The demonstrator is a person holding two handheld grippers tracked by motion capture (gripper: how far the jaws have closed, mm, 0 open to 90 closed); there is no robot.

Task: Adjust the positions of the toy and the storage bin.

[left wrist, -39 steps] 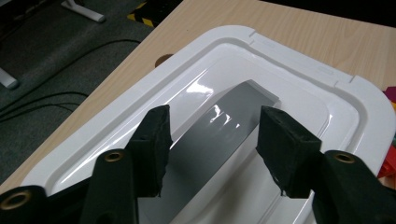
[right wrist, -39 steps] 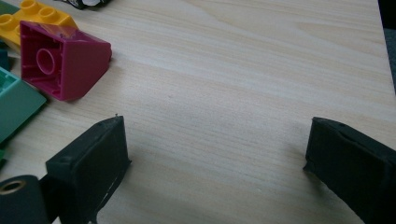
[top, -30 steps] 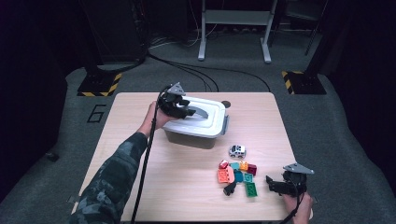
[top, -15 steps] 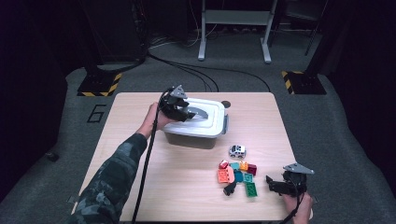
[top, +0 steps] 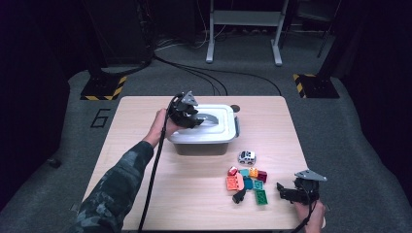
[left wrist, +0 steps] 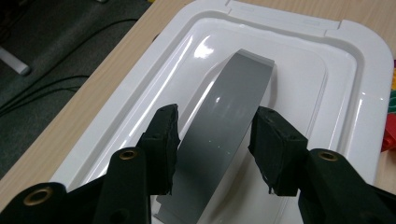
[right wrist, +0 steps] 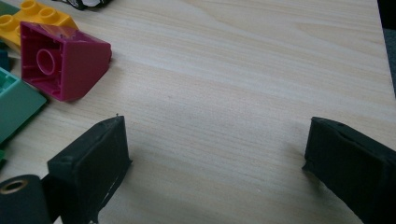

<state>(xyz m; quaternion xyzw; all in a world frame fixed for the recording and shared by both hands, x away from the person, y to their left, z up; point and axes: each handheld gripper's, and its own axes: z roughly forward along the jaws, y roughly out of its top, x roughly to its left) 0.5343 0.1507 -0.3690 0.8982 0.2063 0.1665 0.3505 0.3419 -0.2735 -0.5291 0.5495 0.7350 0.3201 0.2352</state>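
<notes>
Lid handle (left wrist: pixel 229 121), a grey arched strip, sits in the middle of the white lid (left wrist: pixel 345 93) that covers the grey bin (top: pixel 201 145) on the tabletop (top: pixel 145 121). What is inside the bin cannot be seen. The left tool (left wrist: pixel 212 149) has just been closing its jaws; they stand at both sides of the handle, very close, but I cannot tell if the pads press it. The right tool (right wrist: pixel 215 154) rests spread wide, with nothing between, near the magenta brick (right wrist: pixel 63 65) and other loose bricks (top: pixel 248 182).
</notes>
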